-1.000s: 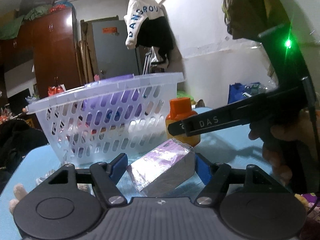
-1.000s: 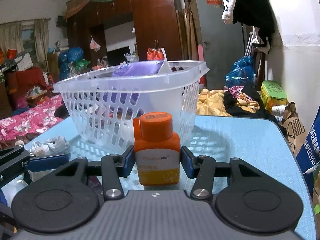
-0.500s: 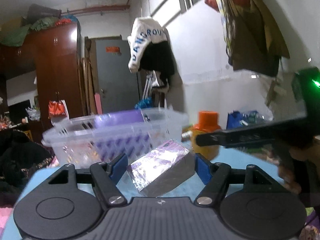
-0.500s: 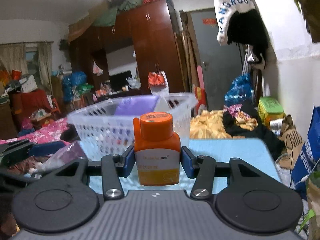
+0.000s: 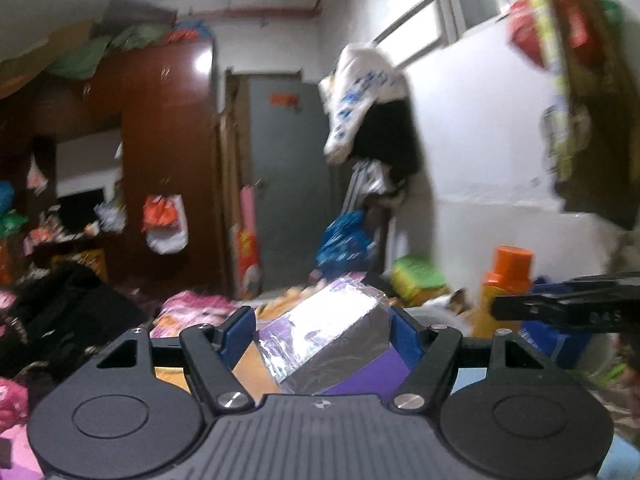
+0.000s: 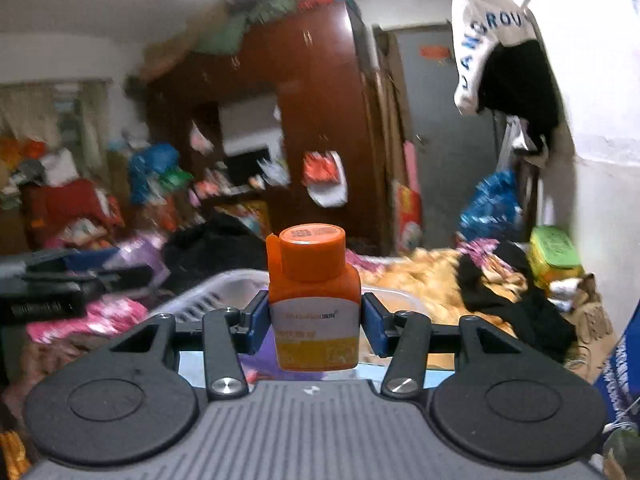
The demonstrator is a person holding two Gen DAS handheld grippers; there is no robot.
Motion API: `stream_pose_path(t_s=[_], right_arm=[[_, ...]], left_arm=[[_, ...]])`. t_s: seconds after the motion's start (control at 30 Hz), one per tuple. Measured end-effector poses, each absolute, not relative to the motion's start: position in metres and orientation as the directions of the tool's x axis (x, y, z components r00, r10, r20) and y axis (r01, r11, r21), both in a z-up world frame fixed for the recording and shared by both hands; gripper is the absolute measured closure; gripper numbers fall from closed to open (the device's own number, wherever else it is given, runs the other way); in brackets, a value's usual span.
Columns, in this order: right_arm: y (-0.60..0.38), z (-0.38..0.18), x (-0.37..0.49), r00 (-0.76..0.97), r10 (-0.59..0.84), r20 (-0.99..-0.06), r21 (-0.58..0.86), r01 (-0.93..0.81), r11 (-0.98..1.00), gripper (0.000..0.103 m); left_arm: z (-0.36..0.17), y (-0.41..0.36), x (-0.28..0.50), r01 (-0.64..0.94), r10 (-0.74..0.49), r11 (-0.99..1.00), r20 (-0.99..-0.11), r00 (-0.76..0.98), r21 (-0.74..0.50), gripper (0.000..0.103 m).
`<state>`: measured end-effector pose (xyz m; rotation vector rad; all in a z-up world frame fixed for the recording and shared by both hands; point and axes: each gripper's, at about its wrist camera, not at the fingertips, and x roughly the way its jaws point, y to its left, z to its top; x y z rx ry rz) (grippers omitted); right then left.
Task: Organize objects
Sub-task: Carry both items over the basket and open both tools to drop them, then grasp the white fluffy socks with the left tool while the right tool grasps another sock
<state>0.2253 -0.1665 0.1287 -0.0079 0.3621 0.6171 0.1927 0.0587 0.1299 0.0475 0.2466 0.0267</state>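
Note:
My left gripper [image 5: 320, 330] is shut on a purple and silver wrapped box [image 5: 326, 334] and holds it high in the air. My right gripper [image 6: 314, 320] is shut on an orange bottle [image 6: 314, 300] with an orange cap and a white label, held upright in the air. The bottle [image 5: 506, 284] and the right gripper's arm [image 5: 560, 306] show at the right of the left wrist view. The white slotted basket's rim [image 6: 216, 294] shows low behind the bottle in the right wrist view. A purple item [image 5: 368, 372] lies below the box.
A brown wardrobe [image 6: 316, 120] and a grey door [image 5: 288, 184] stand at the back. Clothes hang on the white wall [image 6: 508, 52] at the right. Heaps of cloth and bags [image 6: 440, 276] cover the room beyond. The left gripper's arm [image 6: 60, 292] shows at the left.
Both grippers have risen with their loads. The basket has dropped from filling the views to a low rim in the right view and out of the left view.

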Motion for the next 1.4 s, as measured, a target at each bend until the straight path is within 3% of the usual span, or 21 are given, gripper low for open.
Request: stream_pose_path(t_s=[0.1,0.23,0.43,0.73,0.8,0.87,0.93,1.1,1.23,1.4], right_arm=[[-0.149,0.111,0.252,0.763,0.488,-0.424,0.049,-0.518,0.854,0.051],[-0.143,0.094,0.272,0.712,0.509,-0.484,0.111,-0.527,0.842,0.051],[-0.144,0.092,0.27,0.716,0.488,-0.499,0.11,-0.506,0.856,0.051],[-0.136,0.095,0.274,0.719,0.453,-0.527,0.074,-0.492,0.867,0.05],[-0.139,0.096,0.272,0.718,0.465,-0.518,0.094,-0.493,0.865,0.047],[-0.143,0.1,0.267,0.718,0.494,-0.489,0.115,-0.508,0.853,0.031],[-0.146,0.107,0.259,0.74,0.501,-0.448,0.116,-0.508,0.854,0.006],[-0.156,0.112,0.225,0.779,0.515,-0.357,0.079,-0.524,0.848,0.0],[-0.172,0.093,0.19,0.757,0.585,-0.291,0.139,-0.571,0.809,0.0],[-0.165,0.045,0.147,0.67,0.683,-0.291,0.204,-0.654,0.728,0.0]], left_arm=[[0.12,0.076,0.234,-0.053,0.07,0.997,-0.354,0.933,0.058,0.028],[0.097,0.089,0.27,-0.072,0.085,0.996,-0.453,0.887,0.048,0.028],[0.075,0.099,0.288,-0.075,0.079,0.997,-0.499,0.863,0.029,0.028],[0.071,0.097,0.283,-0.082,0.11,0.994,-0.497,0.861,0.078,0.028],[0.071,0.094,0.282,-0.065,0.1,0.994,-0.488,0.867,0.088,0.027],[0.07,0.092,0.279,-0.049,0.089,0.994,-0.478,0.874,0.096,0.026],[0.072,0.091,0.274,-0.052,0.096,0.992,-0.442,0.892,0.111,0.018],[0.082,0.093,0.242,-0.059,0.081,0.996,-0.353,0.932,0.073,0.0],[0.076,0.097,0.201,0.012,0.004,0.998,-0.274,0.962,0.058,0.0],[0.054,0.116,0.135,-0.05,0.046,0.999,-0.208,0.977,-0.013,0.0]])
